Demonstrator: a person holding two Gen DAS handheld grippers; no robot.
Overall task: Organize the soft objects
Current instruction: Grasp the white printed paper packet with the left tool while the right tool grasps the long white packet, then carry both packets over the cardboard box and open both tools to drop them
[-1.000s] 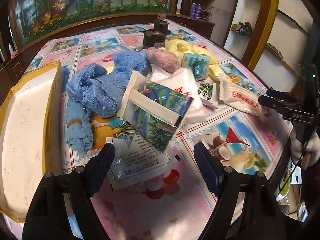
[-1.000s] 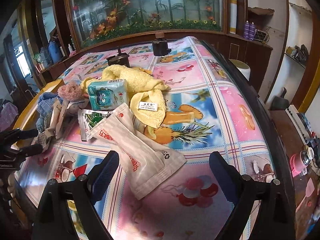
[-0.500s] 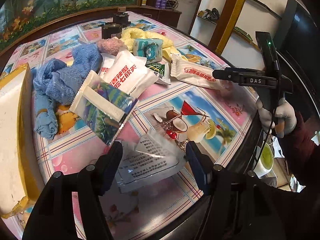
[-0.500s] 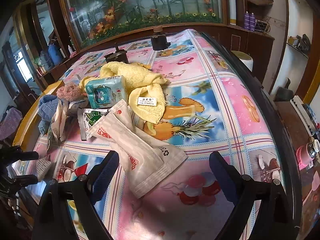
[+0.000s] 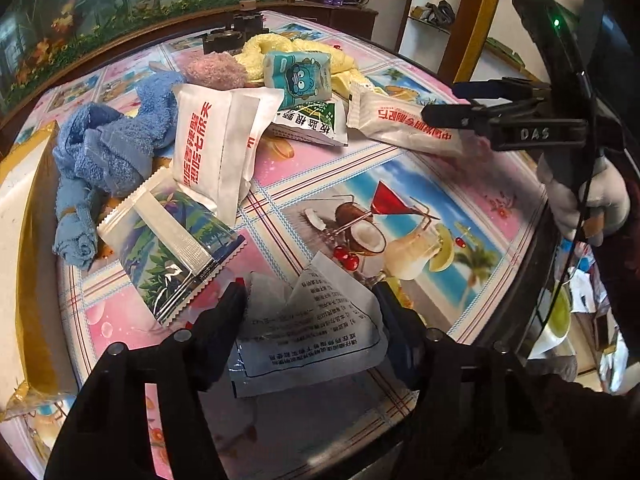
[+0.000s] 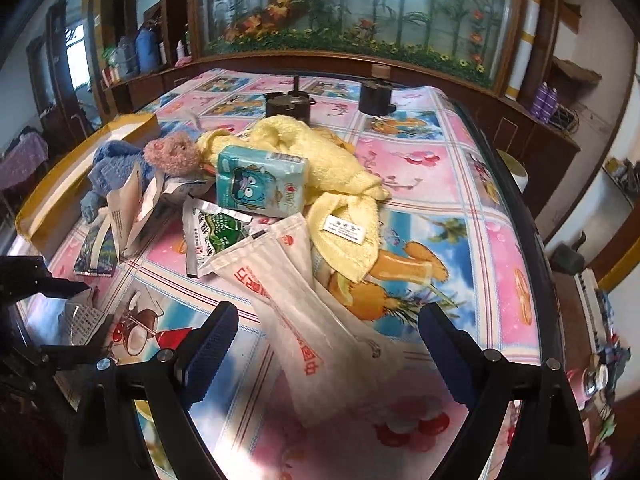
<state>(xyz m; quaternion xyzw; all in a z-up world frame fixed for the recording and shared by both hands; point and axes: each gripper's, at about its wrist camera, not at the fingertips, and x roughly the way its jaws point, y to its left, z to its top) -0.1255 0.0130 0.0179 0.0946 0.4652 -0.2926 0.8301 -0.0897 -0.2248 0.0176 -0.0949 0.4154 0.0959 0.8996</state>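
1. Soft packets and towels lie in a loose heap on the table (image 6: 436, 168) with the pink cartoon cloth, ahead of both grippers.
2. Left gripper (image 5: 310, 300): its two black fingers press on either side of a clear printed pouch (image 5: 308, 332), which crumples and buckles upward between them — clenched on the pouch, at the near edge of the table.
3. Just ahead and to the left of that gripper lies a foil sachet with a palm print (image 5: 172, 248); a white packet with red lettering (image 5: 216, 148) leans over the sachet's far end.
4. Farther left, a blue towel (image 5: 100, 160) is bunched up, touching a yellow-rimmed white tray (image 5: 20, 208) at the left edge.
5. Beyond the white packet sit a pink fluffy ball (image 5: 216, 72), a teal tissue pack with a cartoon face (image 5: 298, 74) and a yellow towel (image 5: 264, 50).
6. Right gripper (image 6: 326, 328): fingers spread wide apart and gripping nothing, hovering over a long white sachet with red print (image 6: 304, 320) that runs between them and away to the left.
7. Ahead of the right gripper, a small green-printed sachet (image 6: 212, 236) touches the long sachet's far end; the tissue pack rests on the yellow towel just past it.
8. A gloved hand (image 5: 588, 200) holds the right gripper's handle — seen from the left wrist camera.
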